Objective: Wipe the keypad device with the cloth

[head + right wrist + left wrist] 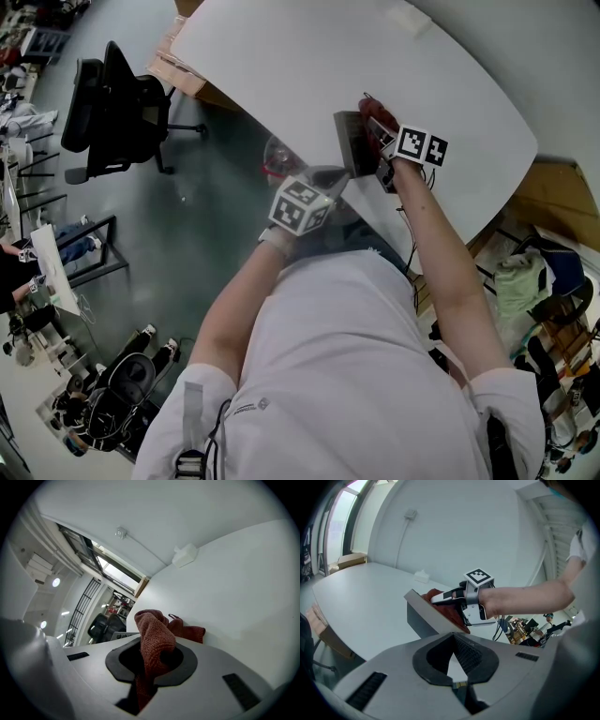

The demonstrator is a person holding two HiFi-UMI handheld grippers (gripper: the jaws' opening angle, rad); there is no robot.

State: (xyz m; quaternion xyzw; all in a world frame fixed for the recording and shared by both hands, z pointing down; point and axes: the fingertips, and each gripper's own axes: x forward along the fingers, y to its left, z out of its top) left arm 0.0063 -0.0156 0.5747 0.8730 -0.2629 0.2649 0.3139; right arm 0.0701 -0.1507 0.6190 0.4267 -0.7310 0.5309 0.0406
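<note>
2 tongs: right tongs (pixel 382 141) clamp the cloth (pixel 154 641) on the keypad device (pixel 423 616) sloped face. Left tongs (pixel 457 667) are closed and empty, just short of its near edge.

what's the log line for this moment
right claw: shut on cloth | cloth: on keypad device | left claw: shut, empty, apart from it

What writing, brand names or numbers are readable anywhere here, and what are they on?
No text can be read.
Print on the person's white shirt: too small to read.
Keypad device keys: too small to read.
Marker cubes: black-and-white squares, no letters.
</note>
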